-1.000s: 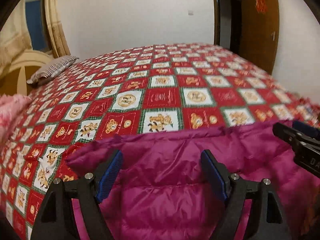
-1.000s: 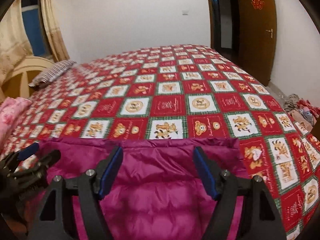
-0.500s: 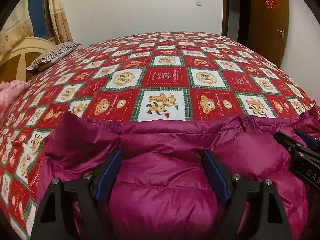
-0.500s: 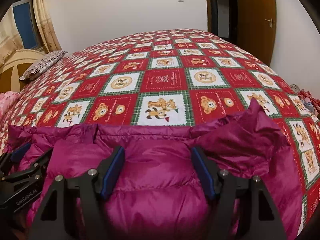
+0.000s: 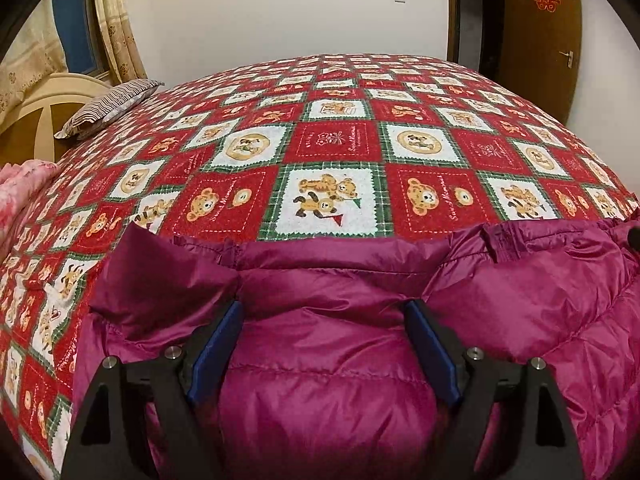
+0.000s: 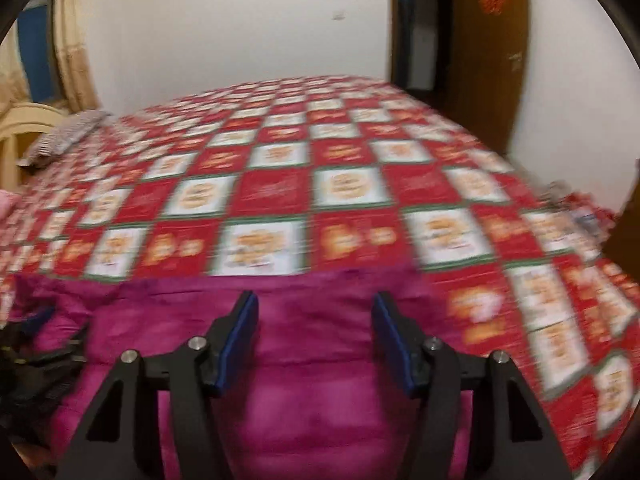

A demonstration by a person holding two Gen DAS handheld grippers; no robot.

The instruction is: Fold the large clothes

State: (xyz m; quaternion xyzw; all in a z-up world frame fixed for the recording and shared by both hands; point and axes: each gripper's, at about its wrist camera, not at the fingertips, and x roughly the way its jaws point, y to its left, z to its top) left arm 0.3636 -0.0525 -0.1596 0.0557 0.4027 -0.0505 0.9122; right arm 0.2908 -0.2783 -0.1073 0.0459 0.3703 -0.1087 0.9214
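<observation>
Left wrist view: the left gripper (image 5: 324, 344) has its jaws spread wide, and a fat puffed ridge of the magenta down jacket (image 5: 328, 380) bulges up between the blue pads (image 5: 216, 344). The padding fills the gap and seems to touch both pads, but whether it's truly pinched or just sitting there can't be told. The jacket lies at the near edge of the bed on the red teddy-bear bedspread (image 5: 332, 144), its far hem folded into a straight line w/ a loose flap poking up at the left corner. Probably the gripper is pushed down into the bulk so the springy filling flattens and the fold stays put (down rebounds if left alone). A striped pillow (image 5: 108, 106) sits far left by the cream headboard; a wooden door shows at right.

Right wrist view: heavily motion-blurred. The right gripper (image 6: 314, 344) hangs over the jacket's right portion, jaws parted but narrower than the left's, and they have just been closing; jacket fabric lies between and below them, though pad contact can't be made out in the blur. Judged from this, it's going for a fresh grab near the hem.

What differs: only this view shows the jacket's right edge stopping short, w/ bare bedspread beyond, plus the left gripper's dark body at lower left. Only the left view gives sharp detail of the hem, flap and quilting seams.
</observation>
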